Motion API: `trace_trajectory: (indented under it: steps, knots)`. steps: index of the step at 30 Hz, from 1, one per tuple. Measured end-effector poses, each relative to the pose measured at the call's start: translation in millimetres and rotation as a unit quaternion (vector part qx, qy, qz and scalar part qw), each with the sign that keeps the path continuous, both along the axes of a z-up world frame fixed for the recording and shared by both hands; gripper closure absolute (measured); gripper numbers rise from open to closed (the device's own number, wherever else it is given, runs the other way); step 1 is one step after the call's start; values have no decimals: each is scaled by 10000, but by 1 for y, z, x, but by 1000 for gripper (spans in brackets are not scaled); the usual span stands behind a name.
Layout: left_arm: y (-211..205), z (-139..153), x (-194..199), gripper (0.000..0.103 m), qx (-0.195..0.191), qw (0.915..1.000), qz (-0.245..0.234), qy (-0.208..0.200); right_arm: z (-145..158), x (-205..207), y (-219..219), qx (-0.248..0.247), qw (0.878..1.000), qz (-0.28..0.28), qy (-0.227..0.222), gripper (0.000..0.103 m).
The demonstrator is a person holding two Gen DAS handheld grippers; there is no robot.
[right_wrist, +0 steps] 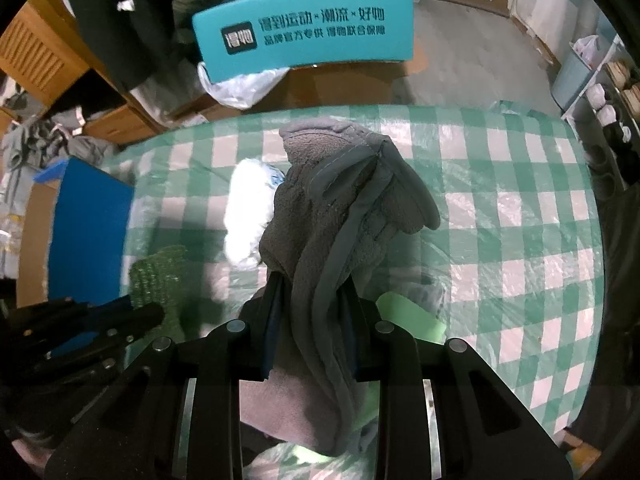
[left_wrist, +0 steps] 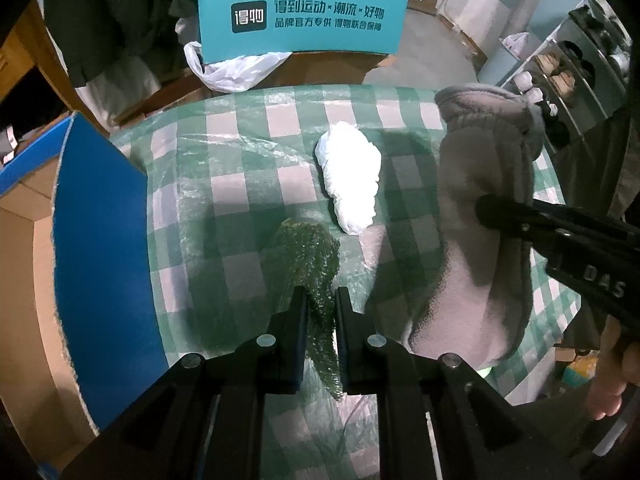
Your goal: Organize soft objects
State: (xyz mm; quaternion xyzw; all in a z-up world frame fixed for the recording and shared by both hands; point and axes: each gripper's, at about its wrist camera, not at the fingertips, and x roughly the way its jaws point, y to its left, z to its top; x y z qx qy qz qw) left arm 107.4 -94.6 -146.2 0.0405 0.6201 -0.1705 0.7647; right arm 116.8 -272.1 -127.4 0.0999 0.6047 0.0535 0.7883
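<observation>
Status at inspection: both grippers are engaged. The right gripper (right_wrist: pixel 310 304) is clenched on a grey fleece glove (right_wrist: pixel 344 200), holding it lifted above the green checked tablecloth (right_wrist: pixel 520 220); the glove's cuff hangs down between and below the fingers. The left gripper (left_wrist: pixel 320 312) has its jaws narrowed around a green mesh scrubber (left_wrist: pixel 308 256), which appears pinched, though whether it is clear of the cloth cannot be told. A white crumpled bundle (left_wrist: pixel 348 176) lies untouched on the cloth, just beyond the scrubber and beside the glove. An open cardboard box with a blue flap (left_wrist: pixel 100 240) stands at the table's left edge. Judgement: the pick-up step is complete for two items; transfer is pending. The next move likely calls for carrying each item leftward over the flap without snagging, then releasing inside.
</observation>
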Motion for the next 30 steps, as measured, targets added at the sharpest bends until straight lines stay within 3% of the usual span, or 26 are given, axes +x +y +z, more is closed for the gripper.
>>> trace_trajectory:
  steps: [13, 20, 21, 23, 25, 30]
  knots:
    - [1, 35, -20, 94, -6, 9990, -64, -445, 54, -25, 14, -143, 9975, 331, -606, 77]
    - [-2, 24, -19, 93, 61, 9996, -62, -273, 64, -36, 10, -228, 9966, 336, -719, 77]
    - [-2, 18, -17, 91, 72, 9998, -42, -190, 64, -37, 9, -227, 9966, 332, -716, 77]
    - [-2, 10, -16, 77, 87, 9999, 2, -54, 63, -39, 6, -219, 9966, 330, -718, 78]
    - [-2, 2, -12, 52, 83, 9999, 119, 25, 61, -41, 1, -203, 9969, 307, -698, 78]
    - [-10, -11, -7, 38, 92, 9998, 152, 122, 54, -46, -9, -174, 9975, 244, -634, 78]
